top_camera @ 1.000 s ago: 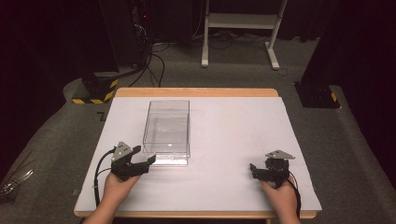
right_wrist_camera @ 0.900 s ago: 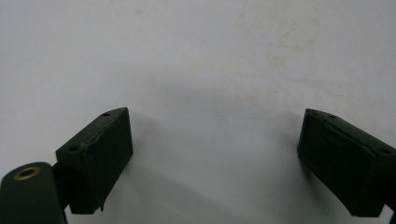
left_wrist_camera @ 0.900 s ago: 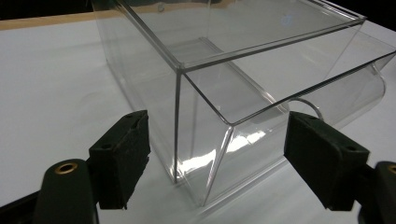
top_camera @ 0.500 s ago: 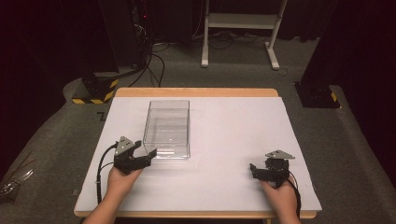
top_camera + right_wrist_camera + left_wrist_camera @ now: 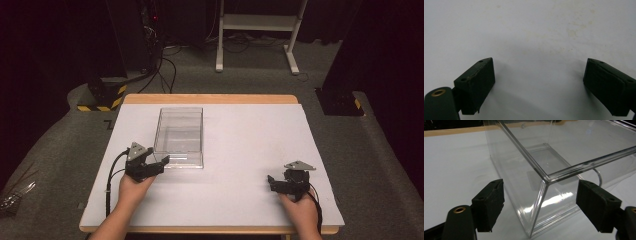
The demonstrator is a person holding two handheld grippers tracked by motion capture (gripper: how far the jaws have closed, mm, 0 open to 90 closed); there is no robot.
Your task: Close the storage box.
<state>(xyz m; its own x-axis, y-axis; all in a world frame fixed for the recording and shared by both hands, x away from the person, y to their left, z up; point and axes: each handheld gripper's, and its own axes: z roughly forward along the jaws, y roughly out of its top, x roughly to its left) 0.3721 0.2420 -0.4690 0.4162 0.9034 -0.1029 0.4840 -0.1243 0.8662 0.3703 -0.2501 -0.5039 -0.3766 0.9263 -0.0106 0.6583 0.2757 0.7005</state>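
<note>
A clear, open-topped plastic box (image 5: 179, 136) stands on the white table (image 5: 250, 140), left of centre. My left gripper (image 5: 162, 165) is at the box's near left corner. In the left gripper view it (image 5: 540, 186) is open, and the corner edge of the box (image 5: 564, 150) stands between the two black jaws without touching either. My right gripper (image 5: 271, 184) rests low near the table's front right, pointing left. In its own view it (image 5: 539, 61) is open over bare white tabletop, with nothing between the jaws.
The table has a wooden rim (image 5: 210, 98) at the back. Beyond it on the grey carpet are a white stand (image 5: 255, 35), black posts with yellow-and-black striped bases (image 5: 102, 97), a black base (image 5: 340, 102) and loose cables (image 5: 165, 65).
My left gripper has edged forward and slightly right, closing in on the box's near left corner. The box's near edge sits a little farther back. The right gripper has not moved.
</note>
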